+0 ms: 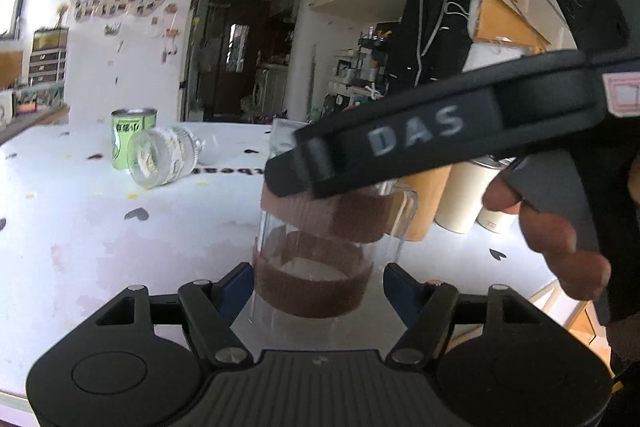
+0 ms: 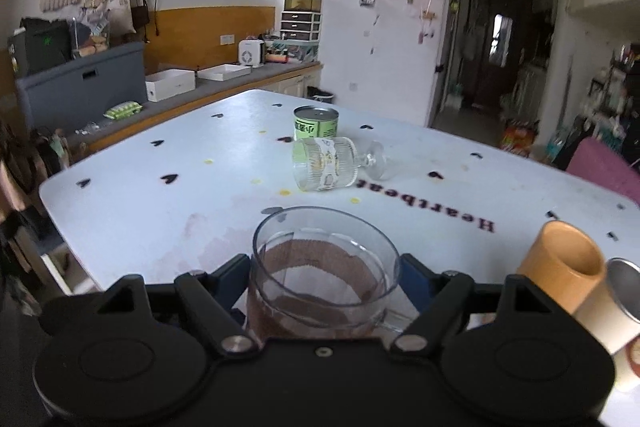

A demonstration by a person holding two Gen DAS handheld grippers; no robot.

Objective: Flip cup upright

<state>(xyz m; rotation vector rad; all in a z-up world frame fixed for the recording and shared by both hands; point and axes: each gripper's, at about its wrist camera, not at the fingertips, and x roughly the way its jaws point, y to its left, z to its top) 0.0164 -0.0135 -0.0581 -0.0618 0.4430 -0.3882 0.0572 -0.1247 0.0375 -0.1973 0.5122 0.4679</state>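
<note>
Left wrist view: left gripper (image 1: 318, 281) wide open around the clear cup (image 1: 310, 279) standing on the white table (image 1: 120, 247), fingers not touching, other gripper's arm across its top; right wrist view: right gripper (image 2: 323, 281) clamped on that cup's brown-banded wall, mouth up, stemmed glass (image 2: 332, 163) lying beyond by a green can (image 2: 316, 122).

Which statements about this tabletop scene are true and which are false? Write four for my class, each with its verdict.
1. The green can stands upright on the table. True.
2. The stemmed glass stands upright. False: it lies on its side beside the can.
3. The right gripper holds a clear cup with a brown band. True.
4. The table is bare wood. False: it is white, with black hearts and the word "Heartbeat".
</note>
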